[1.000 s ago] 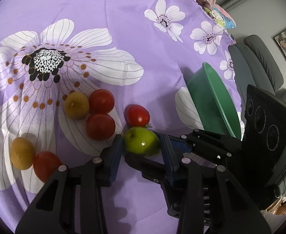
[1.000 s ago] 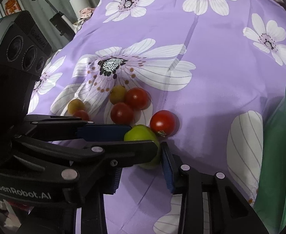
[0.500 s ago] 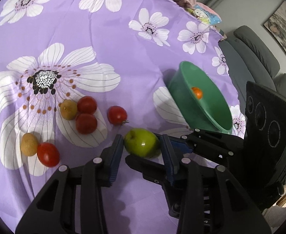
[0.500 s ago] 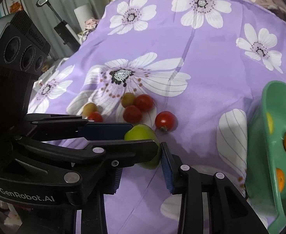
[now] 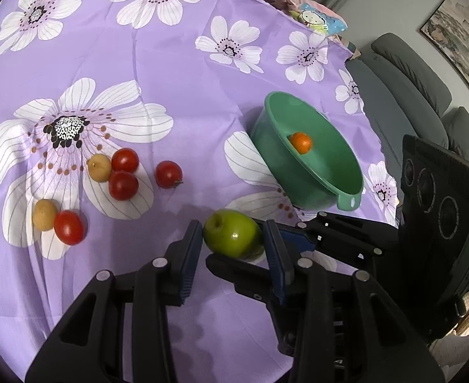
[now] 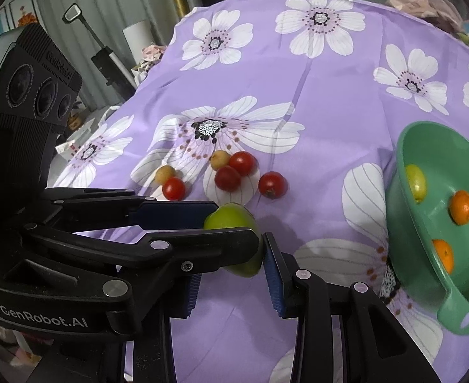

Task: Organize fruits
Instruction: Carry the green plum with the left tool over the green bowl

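Observation:
A small green apple (image 5: pixel 231 236) hangs above the purple flowered cloth, and both grippers grip it crosswise. My left gripper (image 5: pixel 232 234) is shut on it from the sides. My right gripper (image 6: pixel 233 261) is shut on it too, and its black fingers (image 5: pixel 234 265) reach in from the right under and behind the apple. The apple (image 6: pixel 234 220) is partly hidden by a left finger (image 6: pixel 202 242). A green bowl (image 5: pixel 266 140) sits tilted at the right, holding an orange mandarin (image 5: pixel 301 142). The right wrist view shows two mandarins (image 6: pixel 462 206) and a yellow-green fruit (image 6: pixel 416 182) in the bowl (image 6: pixel 458 159).
Several red tomatoes (image 5: pixel 168 174) and two tan round fruits (image 5: pixel 99 167) lie on the cloth left of the apple. A grey sofa (image 5: pixel 403 73) stands beyond the table's right edge. Bundled cloth and a toy (image 5: pixel 317 19) sit at the far edge.
Both grippers have risen together with the green apple and shifted toward the bowl. The fruits on the cloth look smaller, and the bowl's inside has come into view.

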`<state>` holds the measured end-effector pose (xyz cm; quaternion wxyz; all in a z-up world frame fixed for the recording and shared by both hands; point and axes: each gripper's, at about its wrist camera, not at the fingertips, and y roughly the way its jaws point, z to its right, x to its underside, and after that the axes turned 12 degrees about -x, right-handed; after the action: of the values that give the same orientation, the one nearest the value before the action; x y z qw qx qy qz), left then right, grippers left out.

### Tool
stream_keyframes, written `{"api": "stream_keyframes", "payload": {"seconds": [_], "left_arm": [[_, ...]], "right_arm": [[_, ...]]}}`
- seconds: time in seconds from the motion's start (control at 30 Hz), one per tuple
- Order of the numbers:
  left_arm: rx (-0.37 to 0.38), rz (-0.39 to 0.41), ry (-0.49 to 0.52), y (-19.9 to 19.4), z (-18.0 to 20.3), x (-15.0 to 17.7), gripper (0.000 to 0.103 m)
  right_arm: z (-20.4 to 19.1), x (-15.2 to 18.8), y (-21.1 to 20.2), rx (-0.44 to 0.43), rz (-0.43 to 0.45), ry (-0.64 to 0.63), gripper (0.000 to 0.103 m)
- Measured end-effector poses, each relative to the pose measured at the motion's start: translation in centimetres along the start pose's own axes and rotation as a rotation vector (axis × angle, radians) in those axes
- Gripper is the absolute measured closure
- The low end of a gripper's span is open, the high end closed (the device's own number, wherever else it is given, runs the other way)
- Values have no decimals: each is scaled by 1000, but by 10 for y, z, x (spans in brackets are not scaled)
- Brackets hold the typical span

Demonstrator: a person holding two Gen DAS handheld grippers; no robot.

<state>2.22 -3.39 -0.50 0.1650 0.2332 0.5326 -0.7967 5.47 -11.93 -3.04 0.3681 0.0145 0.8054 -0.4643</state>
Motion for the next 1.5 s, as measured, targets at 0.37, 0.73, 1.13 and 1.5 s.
{"api": "stream_keyframes", "payload": {"seconds": [0.37,0.73,1.13,1.5], "left_arm": [[-14,13,42,-3,20,-5,64],[-24,18,95,3,40,-17,64],[-15,14,176,17,73,-36,64],[2,35,244,27,104,-52,64]], "right_arm": [[1,6,-15,3,47,8,65],[13,7,-29,9,107,38,65],[42,11,-53,31,177,91,65],[66,12,-75,61,251,127,65]]}}
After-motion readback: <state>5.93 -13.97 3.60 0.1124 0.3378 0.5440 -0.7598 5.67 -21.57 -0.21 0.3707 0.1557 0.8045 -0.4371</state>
